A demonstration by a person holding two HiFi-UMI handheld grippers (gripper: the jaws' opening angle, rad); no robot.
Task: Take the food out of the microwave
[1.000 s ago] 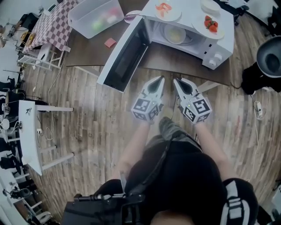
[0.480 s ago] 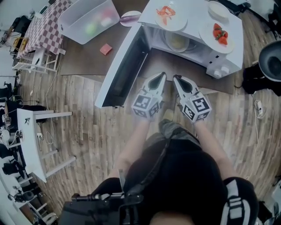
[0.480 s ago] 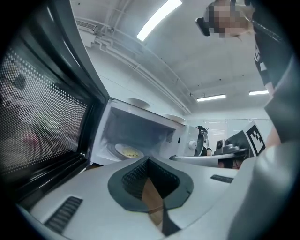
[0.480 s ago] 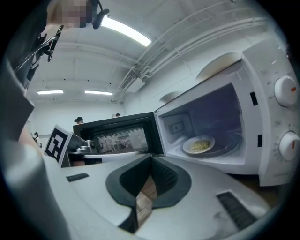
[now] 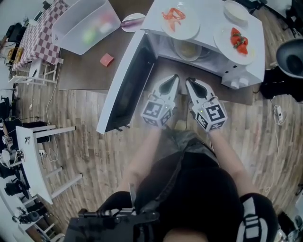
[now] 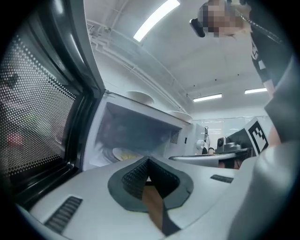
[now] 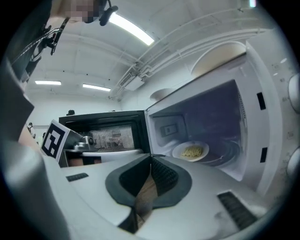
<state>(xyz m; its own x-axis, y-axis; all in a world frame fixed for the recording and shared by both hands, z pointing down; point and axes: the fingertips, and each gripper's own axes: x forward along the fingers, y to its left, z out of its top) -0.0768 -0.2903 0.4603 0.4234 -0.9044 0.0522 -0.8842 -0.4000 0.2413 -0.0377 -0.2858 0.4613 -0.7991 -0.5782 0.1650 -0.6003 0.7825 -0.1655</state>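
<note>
Wood-plank flooring [image 5: 94, 123] fills the lower part of the head view, and a brown tabletop [image 5: 90, 75] runs across the top of the frame. On it sits a white microwave [image 5: 206, 14] in the upper right, with its door [image 5: 125, 90] swung wide open toward the left. On top of the microwave are a plate of orange food [image 5: 179, 19], a plate of strawberries [image 5: 236, 40] and an empty dish [image 5: 235, 8]. A clear plastic bin [image 5: 85, 26] sits in the upper left.

The food the task concerns is a plate of pale yellow food [image 5: 188, 48] on the floor of the microwave's cavity. In the right gripper view it shows plainly at centre right [image 7: 192, 151], and in the left gripper view it is a sliver at lower left [image 6: 123, 153].

Both grippers are side by side just in front of the microwave opening, pointing into it and not yet inside. The left gripper [image 5: 173, 79] has its jaws pressed together with nothing between them. The right gripper [image 5: 189, 81] has jaws that have just been opening, though the tips look all but together, and nothing is between them either.

The task looks to be at an early stage: the door is already open, but the plate is untouched. What remains is to reach into the cavity, spread the jaws, take the plate by its rim and bring it out level.
</note>
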